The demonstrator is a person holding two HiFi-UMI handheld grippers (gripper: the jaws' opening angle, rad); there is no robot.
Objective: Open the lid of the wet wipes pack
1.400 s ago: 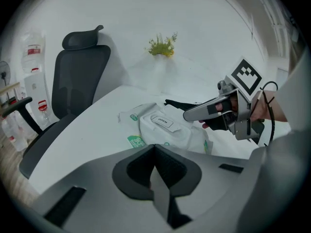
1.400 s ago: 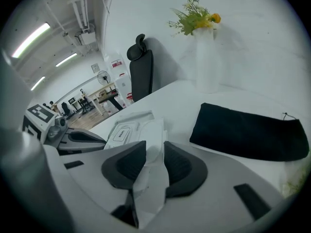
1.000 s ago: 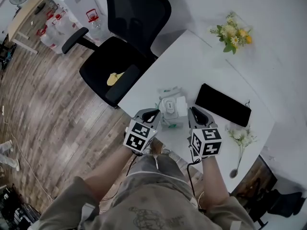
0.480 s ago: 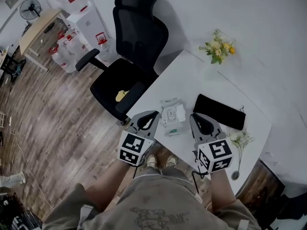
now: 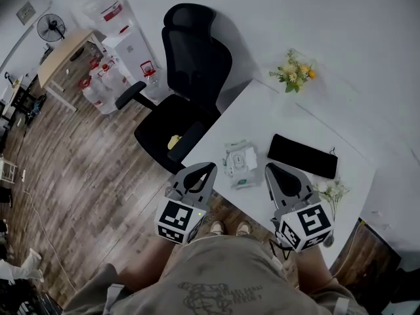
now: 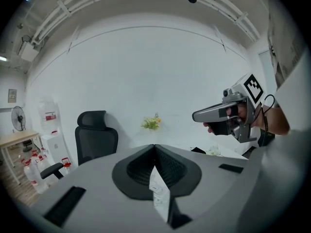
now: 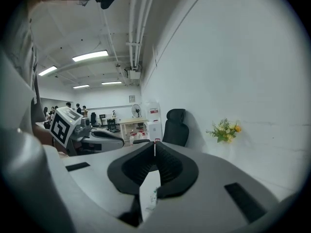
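Observation:
The wet wipes pack (image 5: 240, 164), pale green and white with a white lid part on top, lies on the white table (image 5: 262, 113) near its front edge. At this size I cannot tell how the lid stands. My left gripper (image 5: 201, 169) and right gripper (image 5: 276, 170) hang high above the table's front edge, one on each side of the pack and well clear of it. Both are shut with nothing between the jaws. In the left gripper view my own jaws (image 6: 154, 146) meet in a line; the right gripper (image 6: 196, 115) floats beside them. The right gripper (image 7: 155, 143) looks level across the room.
A flat black case (image 5: 302, 155) lies right of the pack. Yellow flowers (image 5: 293, 73) stand at the table's far edge and a white sprig (image 5: 330, 190) at its right. A black office chair (image 5: 190, 77) stands left of the table, with water bottles (image 5: 105, 84) beyond it.
Both grippers have risen from beside the pack to well above the table and drawn back toward the person. The pack stays on the table.

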